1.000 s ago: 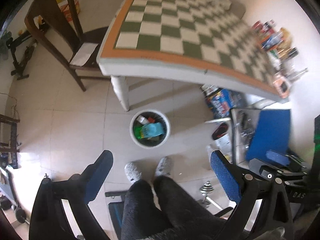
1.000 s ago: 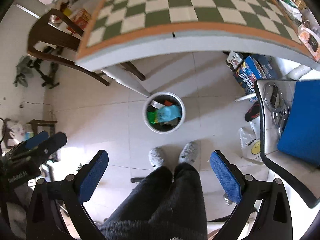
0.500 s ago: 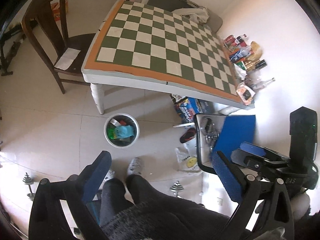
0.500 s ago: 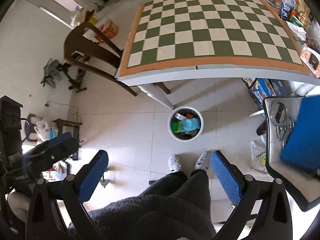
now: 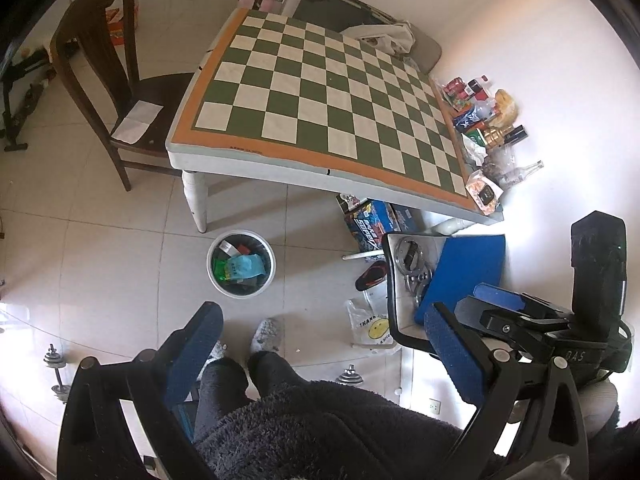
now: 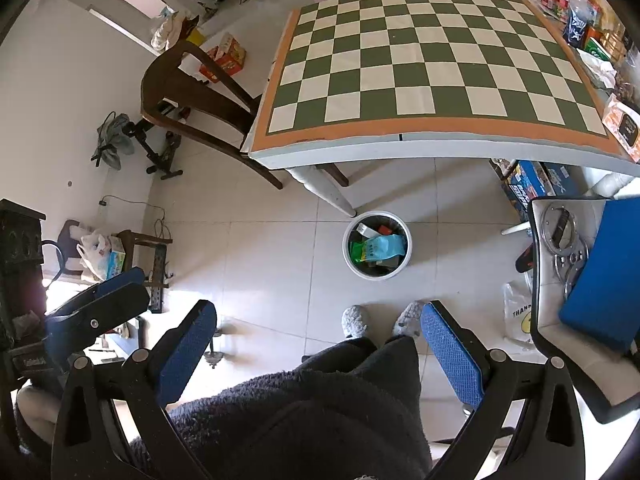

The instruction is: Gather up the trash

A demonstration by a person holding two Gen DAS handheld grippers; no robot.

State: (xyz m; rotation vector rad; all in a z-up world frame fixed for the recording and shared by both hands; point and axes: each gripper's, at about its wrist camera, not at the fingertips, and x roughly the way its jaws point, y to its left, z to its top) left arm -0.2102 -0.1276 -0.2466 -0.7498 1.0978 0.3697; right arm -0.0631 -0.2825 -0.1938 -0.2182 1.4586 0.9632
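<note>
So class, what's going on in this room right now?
A person holds a hand-held gripper in each hand, high above the floor. The left hand-held gripper and right hand-held gripper are both open and empty. The white bin by the table leg already holds wrappers. The checkered table is bare except for clutter along its wall-side edge.

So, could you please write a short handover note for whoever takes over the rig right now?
Left tool: open, empty, held high above the floor.
Right tool: open, empty, likewise raised.
Trash bin stands on the floor by the table leg, already holding wrappers, a green-and-blue packet on top.
Checkered table: centre bare; packets and bottles crowd its wall-side edge.
Left to do: judge which of those is trash, then bin it.
</note>
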